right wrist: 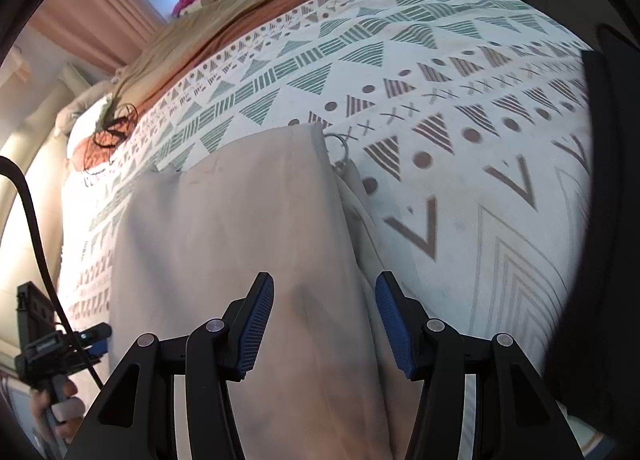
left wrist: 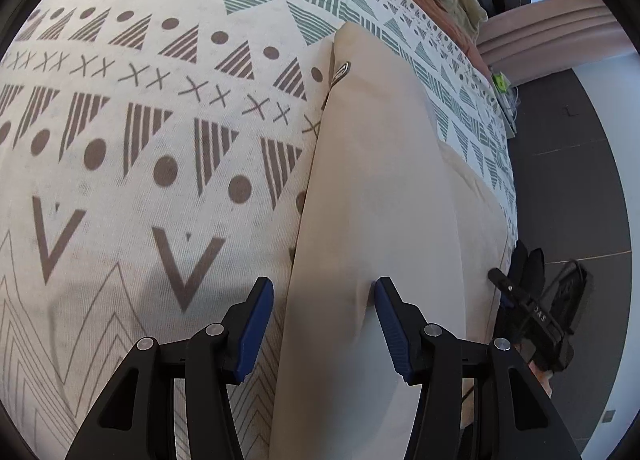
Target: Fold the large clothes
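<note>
A folded beige garment (left wrist: 384, 188) lies flat on a patterned bedspread (left wrist: 160, 100). In the left wrist view my left gripper (left wrist: 324, 292) is open just above the garment's left edge, one finger over the bedspread, the other over the cloth. In the right wrist view the same garment (right wrist: 240, 228) shows with metal rings (right wrist: 338, 152) at its far right corner. My right gripper (right wrist: 324, 292) is open above the garment's right edge. Each gripper shows in the other's view: the right one (left wrist: 536, 312) and the left one (right wrist: 60, 348).
The bedspread (right wrist: 460, 100) covers the bed. A rumpled cream and orange blanket (right wrist: 224, 16) lies at the bed's far end. A dark tangle of cord (right wrist: 114, 128) rests on it. Dark floor (left wrist: 568, 180) runs beside the bed. Pink curtains (right wrist: 100, 20) hang behind.
</note>
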`<state>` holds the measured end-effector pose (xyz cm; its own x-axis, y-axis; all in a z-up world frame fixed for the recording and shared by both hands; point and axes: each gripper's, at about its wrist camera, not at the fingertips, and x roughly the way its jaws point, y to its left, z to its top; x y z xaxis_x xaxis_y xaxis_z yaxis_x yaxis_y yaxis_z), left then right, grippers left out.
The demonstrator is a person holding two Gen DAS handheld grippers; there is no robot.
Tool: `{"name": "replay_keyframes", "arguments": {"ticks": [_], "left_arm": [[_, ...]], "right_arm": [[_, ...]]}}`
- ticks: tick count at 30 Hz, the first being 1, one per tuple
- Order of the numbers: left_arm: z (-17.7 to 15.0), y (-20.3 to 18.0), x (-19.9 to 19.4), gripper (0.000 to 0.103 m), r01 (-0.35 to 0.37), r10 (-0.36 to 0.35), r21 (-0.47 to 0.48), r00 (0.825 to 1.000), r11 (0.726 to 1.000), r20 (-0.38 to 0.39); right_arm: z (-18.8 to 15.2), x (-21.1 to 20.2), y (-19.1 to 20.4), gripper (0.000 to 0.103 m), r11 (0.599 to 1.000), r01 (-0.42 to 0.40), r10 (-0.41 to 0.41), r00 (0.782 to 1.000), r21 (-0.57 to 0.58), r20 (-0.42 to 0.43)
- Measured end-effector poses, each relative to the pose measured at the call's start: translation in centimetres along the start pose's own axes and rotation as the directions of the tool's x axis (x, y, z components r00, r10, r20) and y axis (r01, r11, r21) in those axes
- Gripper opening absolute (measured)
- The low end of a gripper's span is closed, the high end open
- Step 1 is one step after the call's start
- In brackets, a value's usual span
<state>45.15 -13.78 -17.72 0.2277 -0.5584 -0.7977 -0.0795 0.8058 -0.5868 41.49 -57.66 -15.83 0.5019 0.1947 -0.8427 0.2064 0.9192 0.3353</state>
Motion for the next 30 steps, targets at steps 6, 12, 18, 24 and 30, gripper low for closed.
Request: {"name": "replay_keyframes", "arguments": {"ticks": [6, 12, 18, 24, 30], "left_arm": [[0.6, -0.7, 0.2, 0.054, -0.018, 0.018, -0.003, 1.0, 1.0, 0.004], [-0.1, -1.6, 0.3, 0.054, -0.039, 0.039, 0.027, 0.999, 0.999, 0.004], [-0.7, -1.4, 0.2, 0.054, -0.054, 0.054, 0.028, 0.999, 0.998, -0.001], [0.1, -0.9, -1.5, 0.054, -0.062, 0.06, 0.041, 0.997, 0.997, 0.042], [1.7, -0.6, -1.6, 0.054, -0.048, 0.046, 0.041, 0.997, 0.998, 0.057]], "right_arm": [[2.9, 2.8, 1.6, 0.051, 0.997, 0.048, -0.049, 0.999, -0.054, -0.018], [3.4, 2.0, 1.2, 0.004, 0.995, 0.064, -0.062, 0.998, -0.082, 0.025], [2.9, 1.4, 0.5, 0.003, 0.993, 0.096, -0.093, 0.995, -0.065, 0.047], [3.7, 2.9, -1.2, 0.005, 0.998, 0.053, -0.052, 0.998, 0.029, -0.034], [3.8, -0.1, -1.7, 0.074, 0.999, -0.047, 0.046, 0.999, -0.013, -0.022]]}}
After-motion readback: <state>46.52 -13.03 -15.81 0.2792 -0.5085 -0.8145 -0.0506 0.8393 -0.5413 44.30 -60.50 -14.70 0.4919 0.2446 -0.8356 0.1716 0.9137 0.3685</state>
